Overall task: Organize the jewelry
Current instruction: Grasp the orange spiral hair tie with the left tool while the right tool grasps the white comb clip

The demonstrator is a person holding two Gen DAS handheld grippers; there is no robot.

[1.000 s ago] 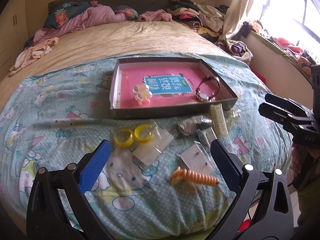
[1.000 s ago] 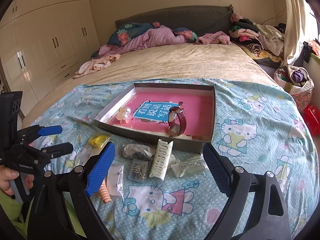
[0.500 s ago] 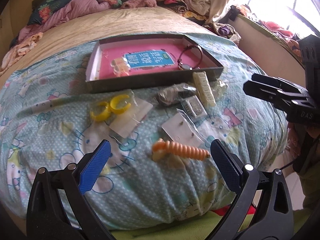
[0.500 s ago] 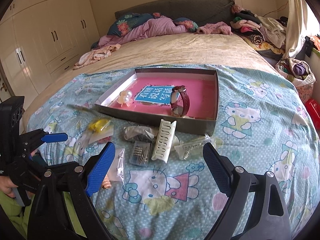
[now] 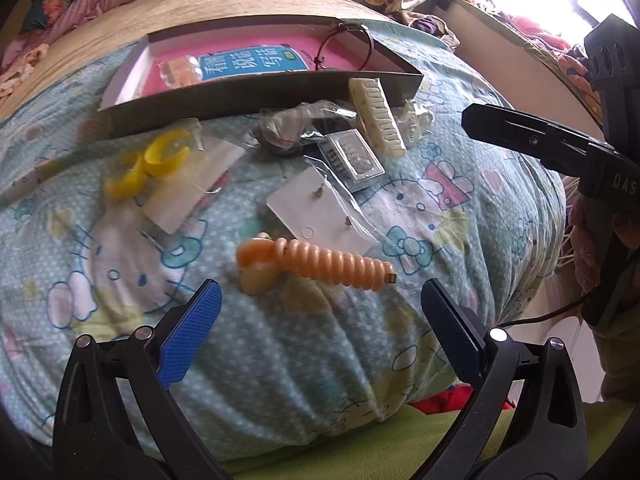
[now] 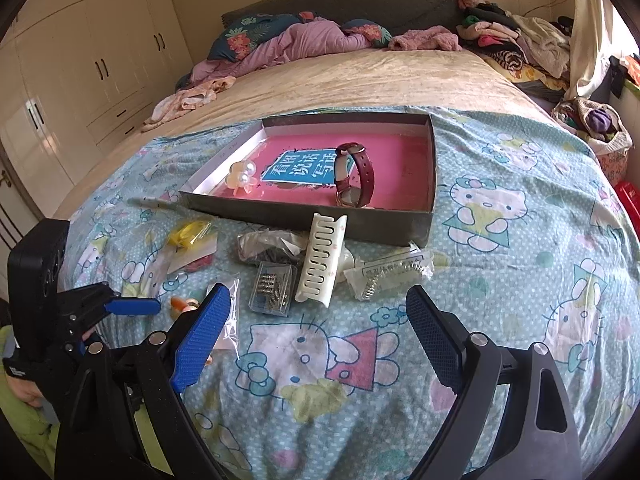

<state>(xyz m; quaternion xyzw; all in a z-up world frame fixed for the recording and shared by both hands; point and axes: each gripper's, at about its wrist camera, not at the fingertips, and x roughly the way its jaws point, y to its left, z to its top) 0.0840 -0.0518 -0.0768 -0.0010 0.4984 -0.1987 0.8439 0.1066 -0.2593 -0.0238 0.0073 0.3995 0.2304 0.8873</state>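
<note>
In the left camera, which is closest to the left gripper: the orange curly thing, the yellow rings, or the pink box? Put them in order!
From the left gripper:
1. Orange spiral hair tie, just ahead between the open fingers.
2. Yellow rings, farther out on the left.
3. Pink-lined box, farthest, at the back.

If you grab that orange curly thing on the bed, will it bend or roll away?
The orange spiral hair tie looks like springy coils, so it would probably stretch and flop rather than stay stiff. It lies on soft bedding, so it likely won't roll far.
</note>
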